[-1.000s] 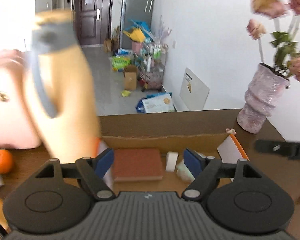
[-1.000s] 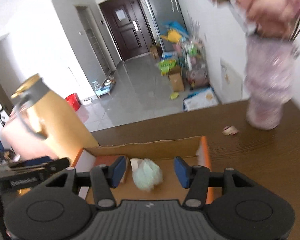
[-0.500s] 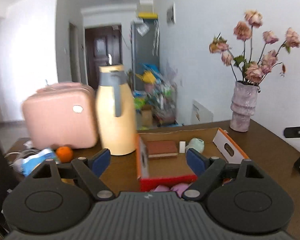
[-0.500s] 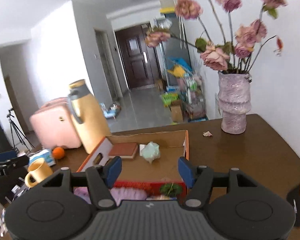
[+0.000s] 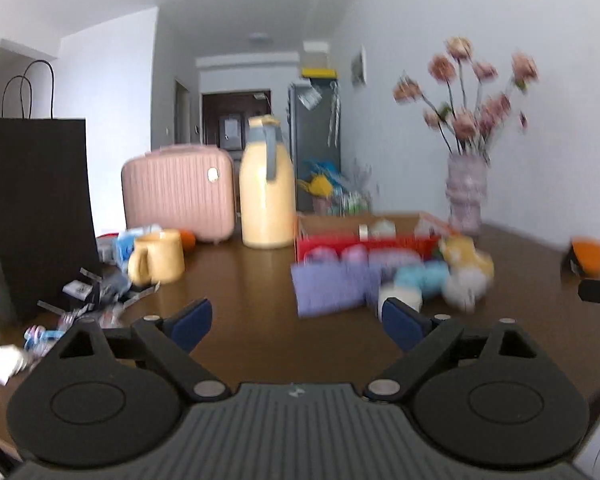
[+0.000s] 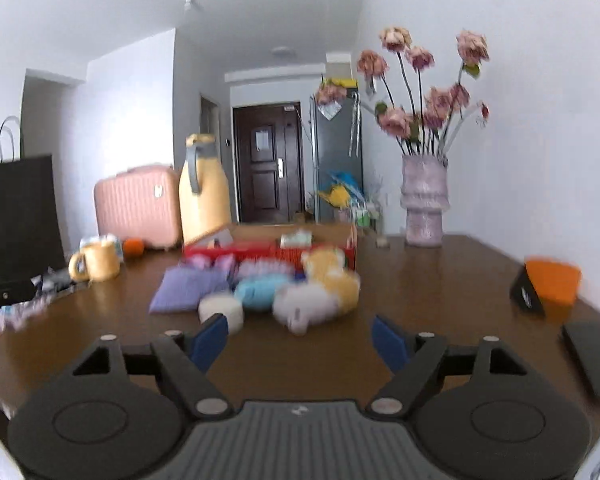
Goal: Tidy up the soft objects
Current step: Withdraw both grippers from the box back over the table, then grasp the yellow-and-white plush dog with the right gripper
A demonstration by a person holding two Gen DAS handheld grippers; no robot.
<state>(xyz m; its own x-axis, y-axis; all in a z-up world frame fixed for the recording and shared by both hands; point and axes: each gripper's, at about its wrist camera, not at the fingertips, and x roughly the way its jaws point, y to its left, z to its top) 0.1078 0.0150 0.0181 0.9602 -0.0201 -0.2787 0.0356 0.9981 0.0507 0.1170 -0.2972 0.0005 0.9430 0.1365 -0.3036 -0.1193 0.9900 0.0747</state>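
Soft toys (image 6: 300, 300) lie beyond both grippers' spread, empty fingers (image 6: 210, 338).

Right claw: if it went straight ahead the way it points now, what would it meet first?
Probably the white plush toy at the near edge of the soft pile, ahead of the open right claw. Bare table lies between; blur makes depth uncertain.

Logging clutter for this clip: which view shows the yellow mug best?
The left wrist view: the mug is nearer, with handle and body plainly visible beside the black bag. The right wrist view shows the mug smaller, near the left edge.
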